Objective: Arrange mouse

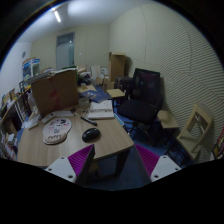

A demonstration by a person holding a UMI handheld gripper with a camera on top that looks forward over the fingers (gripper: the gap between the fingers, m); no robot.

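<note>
Black mouse point(91, 133) on light wood-tone worktop point(105, 146) — just ahead of hand-held gripper point(112, 160). Magenta pads point(80, 159) on white fingers. Beyond: brown cardboard box point(54, 91), black chair point(142, 95) — walls pale, floor grey-blue.

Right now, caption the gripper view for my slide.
Open gripper approaches a black mouse on a cluttered wooden desk, office chair beyond.

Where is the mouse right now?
In the gripper view, the mouse sits on the wooden desk, near its front edge, just beyond the left finger of the open gripper, beside the round mat.
</note>
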